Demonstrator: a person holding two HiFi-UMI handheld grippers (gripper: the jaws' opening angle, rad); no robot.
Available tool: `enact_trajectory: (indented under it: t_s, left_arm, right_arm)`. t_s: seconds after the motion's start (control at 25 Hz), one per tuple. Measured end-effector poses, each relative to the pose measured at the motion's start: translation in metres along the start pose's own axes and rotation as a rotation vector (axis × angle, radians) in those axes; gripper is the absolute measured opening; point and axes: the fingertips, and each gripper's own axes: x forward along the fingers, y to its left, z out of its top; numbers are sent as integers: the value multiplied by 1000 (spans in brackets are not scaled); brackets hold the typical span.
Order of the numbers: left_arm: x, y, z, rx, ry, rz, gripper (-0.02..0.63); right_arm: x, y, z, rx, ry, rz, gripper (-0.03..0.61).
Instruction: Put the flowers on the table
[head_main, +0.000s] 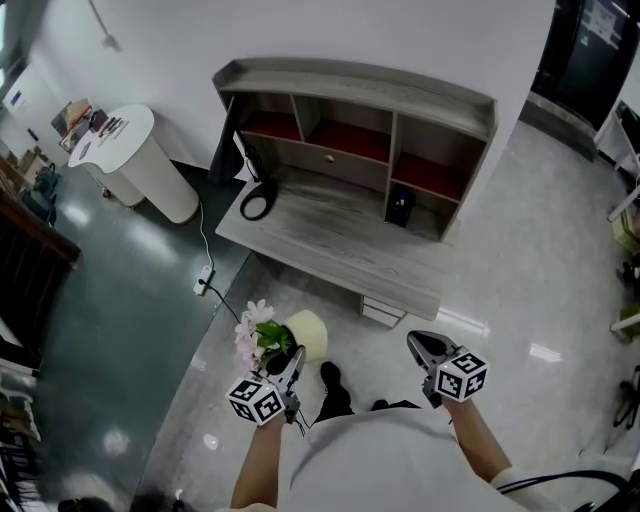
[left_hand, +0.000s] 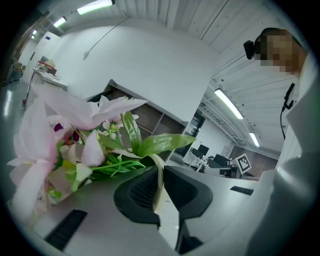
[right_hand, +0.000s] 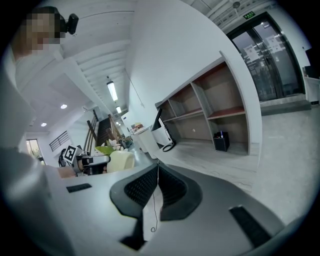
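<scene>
Glossy pale floor (head_main: 540, 260) fills most of the head view, darker green on the left. Grey wooden table (head_main: 340, 235) with a shelf unit on top stands against the white wall. Round white stand (head_main: 150, 165) sits left of the table, well apart from it. The person's forearms show at the bottom edge, one gripper in each hand.

The flowers (head_main: 258, 335), pink-white blossoms with green leaves in a pale cream pot (head_main: 308, 335), are not on the table. They are held over the floor, short of the table's front edge.

Left gripper (head_main: 295, 355) is clamped on the flowers. In the left gripper view a pale leaf strip runs straight between the two pads of the left gripper (left_hand: 160, 172), pinched there. Blossoms and leaves (left_hand: 75, 145) spread ahead of the jaw tips, mostly to that view's left. In the head view the pot lies just beyond the tips, on the blossoms' right.

Right gripper (head_main: 413, 339) is empty and well apart from the flowers. In its own view the right gripper (right_hand: 157, 167) has its jaws together, tips meeting.

Small stuff:
- Black cable coil (head_main: 255, 205) on the table's left end.
- Small black box (head_main: 399, 207) in the right lower shelf bay.
- White power strip (head_main: 204, 280) on the floor by the table's left corner.
</scene>
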Motion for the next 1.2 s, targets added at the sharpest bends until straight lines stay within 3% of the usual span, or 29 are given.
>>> enact_trajectory:
  t_s: [0.64,1.2]
  left_arm:
    - [45,99,62,73,111,-114,48]
    - [92,129,85,110,188,-189,49]
  right_arm:
    - [99,7,45,25,-8,-107,20]
    - [135,-4,51,84,13,-167,20]
